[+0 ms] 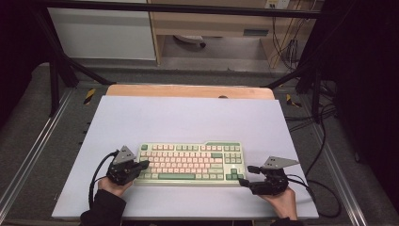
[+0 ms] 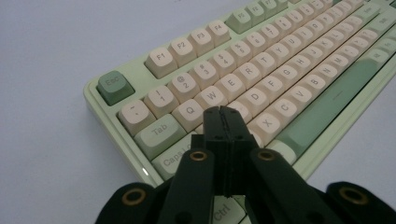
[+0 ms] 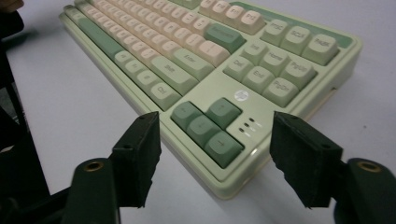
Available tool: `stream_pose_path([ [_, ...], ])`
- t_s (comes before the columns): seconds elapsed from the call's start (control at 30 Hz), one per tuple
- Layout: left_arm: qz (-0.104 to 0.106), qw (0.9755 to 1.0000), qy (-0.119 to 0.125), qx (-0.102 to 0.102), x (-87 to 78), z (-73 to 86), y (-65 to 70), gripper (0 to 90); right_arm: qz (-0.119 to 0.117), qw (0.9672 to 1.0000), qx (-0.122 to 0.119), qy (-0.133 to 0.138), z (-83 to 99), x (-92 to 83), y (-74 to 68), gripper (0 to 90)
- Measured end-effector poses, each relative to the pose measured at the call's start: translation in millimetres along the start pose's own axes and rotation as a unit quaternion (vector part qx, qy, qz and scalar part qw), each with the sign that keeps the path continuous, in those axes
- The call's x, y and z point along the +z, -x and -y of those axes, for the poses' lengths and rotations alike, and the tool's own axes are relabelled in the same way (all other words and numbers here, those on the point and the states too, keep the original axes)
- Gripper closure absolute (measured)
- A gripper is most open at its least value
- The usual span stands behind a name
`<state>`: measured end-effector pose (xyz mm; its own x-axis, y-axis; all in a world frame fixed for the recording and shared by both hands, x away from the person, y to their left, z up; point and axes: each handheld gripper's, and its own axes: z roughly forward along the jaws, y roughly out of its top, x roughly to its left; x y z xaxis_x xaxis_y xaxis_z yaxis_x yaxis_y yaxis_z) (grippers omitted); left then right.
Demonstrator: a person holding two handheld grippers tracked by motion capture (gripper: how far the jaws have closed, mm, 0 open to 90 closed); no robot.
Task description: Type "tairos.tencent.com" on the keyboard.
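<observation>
A pale green keyboard [image 1: 190, 162] with cream and green keys lies on the white table top [image 1: 188, 117], near its front edge. My left gripper [image 1: 143, 164] is shut with nothing between its jaws, and its tips hover over the keys at the keyboard's left end. In the left gripper view the closed tips [image 2: 223, 112] sit just above the letter keys of the keyboard [image 2: 261, 70], beside Caps Lock. My right gripper [image 1: 245, 175] is open at the keyboard's near right corner. In the right gripper view its jaws [image 3: 215, 122] straddle that corner of the keyboard [image 3: 187, 56], by the arrow keys, without touching it.
A wooden strip [image 1: 188, 91] runs along the table's far edge. Black frame posts [image 1: 54, 75] stand at the back left and back right. Cables [image 1: 324, 188] trail off the table's right side. A hand holds each gripper at the front edge.
</observation>
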<state>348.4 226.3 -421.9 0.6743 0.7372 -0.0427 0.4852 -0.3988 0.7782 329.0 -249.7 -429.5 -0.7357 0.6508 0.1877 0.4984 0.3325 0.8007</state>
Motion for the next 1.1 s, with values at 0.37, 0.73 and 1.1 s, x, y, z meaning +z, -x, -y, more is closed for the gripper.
stream_pose_path([
  [0.37,0.001,1.0000,0.002,-0.001,-0.5,0.1,-0.3,90.0,-0.022,0.9996,-0.017,0.000,-21.0,11.7,-19.4,61.5],
  [0.73,0.003,1.0000,0.005,-0.002,-0.6,-0.2,-0.2,90.0,-0.015,0.9995,-0.029,-0.006,-35.9,26.6,-33.8,80.1],
  [1.1,0.005,1.0000,0.003,-0.001,0.1,-0.2,0.2,90.0,-0.012,0.9990,-0.042,-0.010,-56.8,54.0,-52.3,90.0],
])
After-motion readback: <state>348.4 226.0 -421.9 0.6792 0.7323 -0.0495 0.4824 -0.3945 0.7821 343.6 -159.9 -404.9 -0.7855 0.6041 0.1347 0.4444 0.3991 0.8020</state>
